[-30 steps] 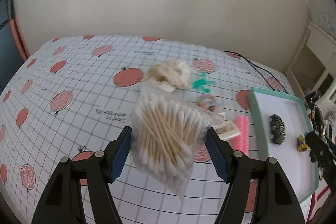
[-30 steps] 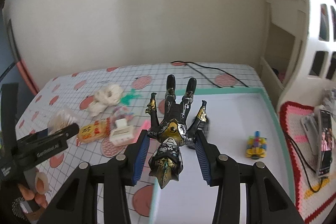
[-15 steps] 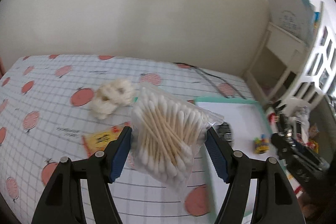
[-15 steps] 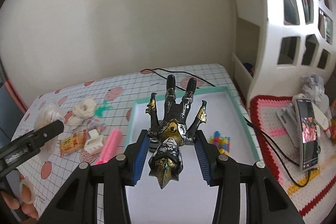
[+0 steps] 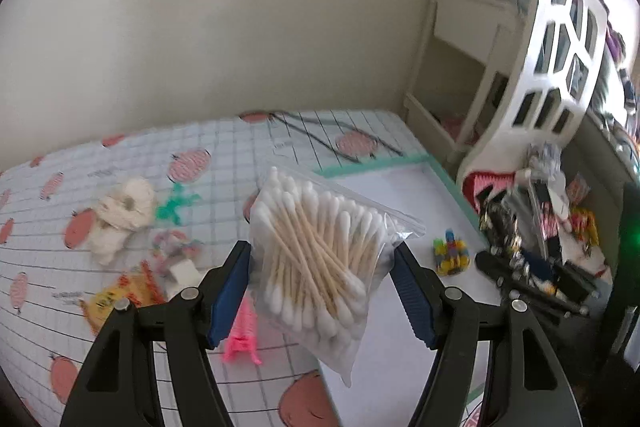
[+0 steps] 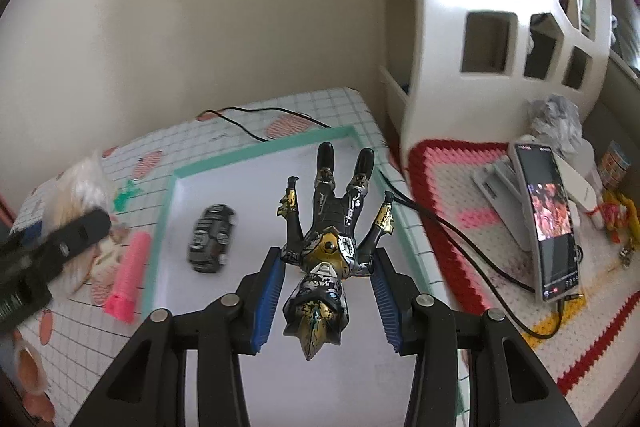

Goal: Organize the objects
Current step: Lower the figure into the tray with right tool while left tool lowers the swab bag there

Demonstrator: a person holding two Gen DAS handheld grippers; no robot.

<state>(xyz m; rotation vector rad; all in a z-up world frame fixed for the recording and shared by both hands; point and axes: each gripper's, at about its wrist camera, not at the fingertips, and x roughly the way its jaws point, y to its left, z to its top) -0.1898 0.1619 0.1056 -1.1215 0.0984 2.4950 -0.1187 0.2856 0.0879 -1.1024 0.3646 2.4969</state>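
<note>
Now L gripper [image 5: 322, 291] clamps swab bag [image 5: 316, 263], R gripper [image 6: 326, 301] clamps figure [image 6: 330, 247] over tray [image 6: 256, 149], toy car [image 6: 212, 245] inside.

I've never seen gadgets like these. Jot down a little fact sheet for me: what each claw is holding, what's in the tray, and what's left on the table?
left gripper: shut on a clear bag of cotton swabs
right gripper: shut on a black-and-gold action figure, head toward the camera
tray: white with a teal rim, holding a dark toy car and a small colourful toy vehicle
on the tablecloth: pink roller, white fluffy item, green clip, yellow snack packet
</note>
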